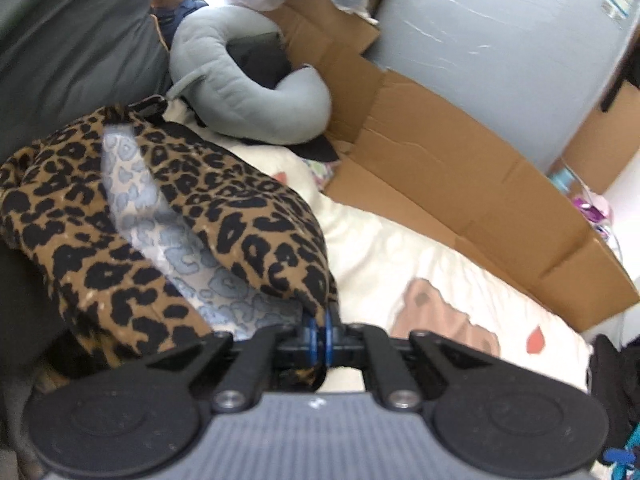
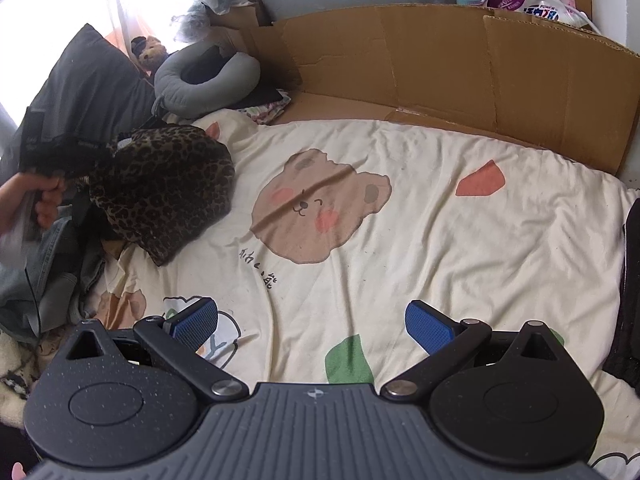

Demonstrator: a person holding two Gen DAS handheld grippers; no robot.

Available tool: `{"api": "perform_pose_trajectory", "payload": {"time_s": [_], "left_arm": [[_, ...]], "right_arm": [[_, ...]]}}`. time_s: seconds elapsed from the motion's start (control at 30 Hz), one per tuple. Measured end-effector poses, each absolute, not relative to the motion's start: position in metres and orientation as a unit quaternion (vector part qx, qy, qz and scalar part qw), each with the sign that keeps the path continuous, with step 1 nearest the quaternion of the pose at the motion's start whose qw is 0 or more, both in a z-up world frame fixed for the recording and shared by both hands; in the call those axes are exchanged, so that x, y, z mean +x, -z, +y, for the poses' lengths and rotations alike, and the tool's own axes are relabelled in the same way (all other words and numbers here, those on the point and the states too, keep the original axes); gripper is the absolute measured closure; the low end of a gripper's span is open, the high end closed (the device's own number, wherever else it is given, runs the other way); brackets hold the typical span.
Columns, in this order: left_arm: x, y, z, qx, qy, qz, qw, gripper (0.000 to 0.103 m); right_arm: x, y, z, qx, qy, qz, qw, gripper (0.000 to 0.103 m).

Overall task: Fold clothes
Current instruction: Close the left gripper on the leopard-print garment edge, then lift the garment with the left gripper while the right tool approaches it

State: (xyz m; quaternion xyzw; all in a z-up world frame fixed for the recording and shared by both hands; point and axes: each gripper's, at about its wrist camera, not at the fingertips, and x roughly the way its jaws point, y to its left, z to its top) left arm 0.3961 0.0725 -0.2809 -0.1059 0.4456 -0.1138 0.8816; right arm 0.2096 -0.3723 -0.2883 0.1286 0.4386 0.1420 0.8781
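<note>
- leopard-print garment: soft matt cloth, paler blue-grey inside face
- bedsheet under it: creased matt cream cotton-like cloth
- cardboard behind sheet: matt brown, creased
- right gripper: matt black plastic, blue textured pads, metal pivot pins

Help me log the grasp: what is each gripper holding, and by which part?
The left gripper is shut on the leopard-print garment, pinching a lower edge of the bunched fabric. The right gripper is open and holds nothing.

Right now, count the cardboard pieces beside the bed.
1 for certain: a long flattened cardboard sheet standing along the bed's far edge. A cardboard box sits past its end; more may be hidden.
</note>
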Motion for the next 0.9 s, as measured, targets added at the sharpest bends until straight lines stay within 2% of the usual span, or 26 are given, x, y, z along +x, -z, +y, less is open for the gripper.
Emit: {"api": "perform_pose_trajectory", "payload": {"time_s": [0.37, 0.9], "left_arm": [[0.321, 0.285, 0.058, -0.116, 0.152, 0.448, 0.873, 0.099], [0.251, 0.321, 0.009, -0.125, 0.225, 0.467, 0.846, 0.099]], "right_arm": [[0.206, 0.292, -0.37, 0.136, -0.148, 0.445, 0.873, 0.0], [0.198, 0.303, -0.357, 0.14, -0.161, 0.461, 0.861, 0.0]]}}
